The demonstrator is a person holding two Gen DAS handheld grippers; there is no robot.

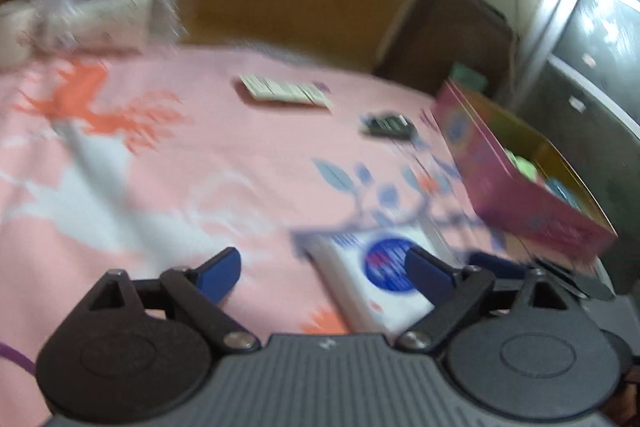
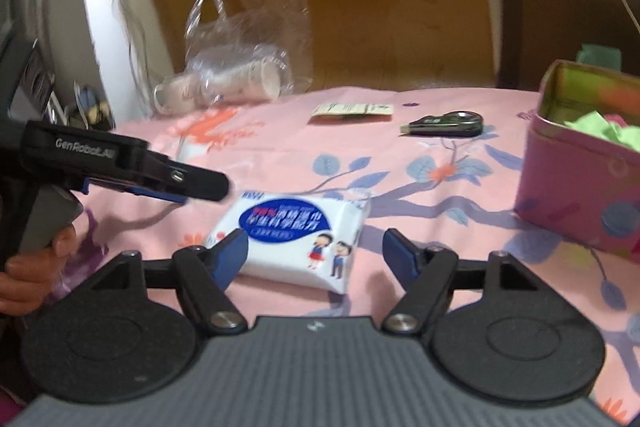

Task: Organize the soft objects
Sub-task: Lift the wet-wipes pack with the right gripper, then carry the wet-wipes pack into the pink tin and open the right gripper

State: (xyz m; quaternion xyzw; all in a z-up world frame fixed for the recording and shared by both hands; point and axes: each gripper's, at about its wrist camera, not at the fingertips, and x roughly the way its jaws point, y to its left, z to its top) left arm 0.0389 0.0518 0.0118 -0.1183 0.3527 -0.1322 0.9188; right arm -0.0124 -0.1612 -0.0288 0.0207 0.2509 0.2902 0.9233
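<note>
wipes pack (image 2: 298, 241): soft white pillow | tin (image 2: 580, 183): pink rectangular | cloth (image 2: 400, 195): floral

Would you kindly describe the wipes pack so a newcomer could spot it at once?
On the pink floral cloth, left of the pink tin, lies the wipes pack. It alone is white and pillowy, with a blue oval label and two cartoon children.

- The left wrist view is taken from low behind the left claw (image 1: 322, 267), angled down over the pink floral cloth (image 1: 208, 155), and it is blurred.
- The right wrist view is taken from just behind the right claw (image 2: 316, 253), tilted down, close to the cloth.
- The white tissue pack (image 2: 298, 239), pink box (image 2: 580, 195) and clear plastic bag (image 2: 248, 39) are shared by both views.
- The left claw is caught side-on at the right view's left edge.
</note>
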